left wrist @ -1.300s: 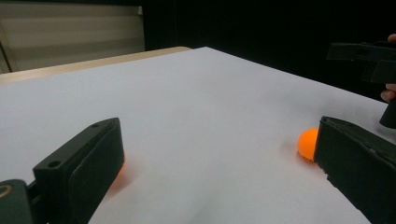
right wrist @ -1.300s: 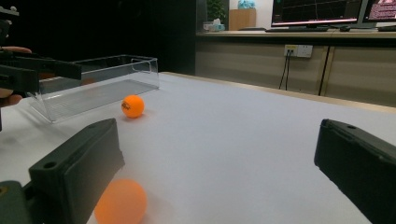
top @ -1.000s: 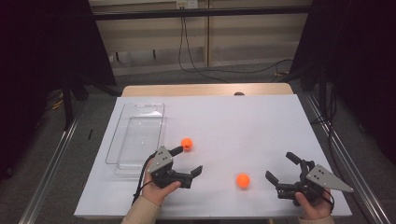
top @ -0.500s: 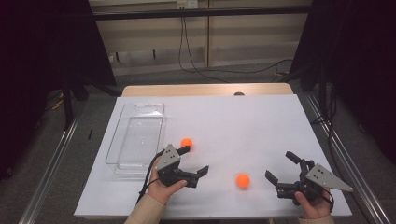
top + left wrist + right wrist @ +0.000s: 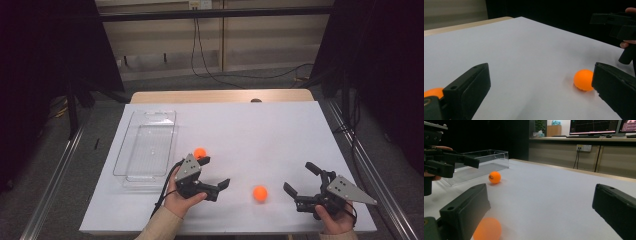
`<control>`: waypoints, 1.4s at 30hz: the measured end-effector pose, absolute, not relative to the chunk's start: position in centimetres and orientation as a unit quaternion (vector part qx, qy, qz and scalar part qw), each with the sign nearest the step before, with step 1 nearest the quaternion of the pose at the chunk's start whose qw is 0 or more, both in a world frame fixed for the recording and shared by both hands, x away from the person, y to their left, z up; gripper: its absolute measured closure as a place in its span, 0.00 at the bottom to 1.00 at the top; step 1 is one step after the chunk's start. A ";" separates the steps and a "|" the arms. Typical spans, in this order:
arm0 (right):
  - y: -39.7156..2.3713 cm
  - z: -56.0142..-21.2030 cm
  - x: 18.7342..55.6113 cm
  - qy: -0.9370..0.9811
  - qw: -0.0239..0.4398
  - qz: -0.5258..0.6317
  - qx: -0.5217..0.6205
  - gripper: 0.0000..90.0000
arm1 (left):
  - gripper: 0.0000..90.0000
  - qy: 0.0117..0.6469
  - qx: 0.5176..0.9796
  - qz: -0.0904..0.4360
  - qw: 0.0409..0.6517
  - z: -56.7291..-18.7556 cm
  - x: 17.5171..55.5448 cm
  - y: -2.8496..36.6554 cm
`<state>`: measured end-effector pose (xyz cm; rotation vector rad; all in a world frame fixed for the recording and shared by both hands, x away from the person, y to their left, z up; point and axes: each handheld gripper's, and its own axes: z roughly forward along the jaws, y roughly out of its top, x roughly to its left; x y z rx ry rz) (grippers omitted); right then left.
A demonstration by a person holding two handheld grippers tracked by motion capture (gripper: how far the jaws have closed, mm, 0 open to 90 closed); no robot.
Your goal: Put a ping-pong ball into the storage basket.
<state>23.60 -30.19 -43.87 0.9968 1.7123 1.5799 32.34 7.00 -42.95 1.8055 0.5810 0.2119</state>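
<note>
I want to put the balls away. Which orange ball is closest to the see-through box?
The orange ball beside the left tongs, close to the clear box. The other ball lies farther right.

Near orange ball [image 5: 487, 229] blurred, partly hidden behind right gripper's fingers [image 5: 465, 210], its print on far ball [image 5: 494, 177] perhaps unreadable

Table [image 5: 280, 130] is lying white-topped, its far edge showing a tan wooden strip [image 5: 220, 96]. Grey floor [image 5: 50, 170] is running along both sides, with metal rails [image 5: 55, 172] flanking left and right. Black curtains [image 5: 45, 55] are hanging dark at far left and far right. Beige wall panels [image 5: 260, 45] are standing at the far end, black cables [image 5: 220, 75] trailing down across them. Monitors [image 5: 594, 126] are glowing above a counter [image 5: 584, 138]; a wall socket [image 5: 583, 147] is sitting below it.
</note>
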 end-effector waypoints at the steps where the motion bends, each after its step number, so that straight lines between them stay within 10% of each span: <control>1: -30.2 -43.9 23.6 0.645 0.299 0.595 0.376 0.00 | 0.02 0.249 0.770 0.089 0.581 -43.0 32.3 6.9; 42: -30.2 -43.8 23.7 0.644 0.298 0.598 0.372 0.00 | 0.02 0.240 0.780 0.071 0.573 -43.2 32.8 4.9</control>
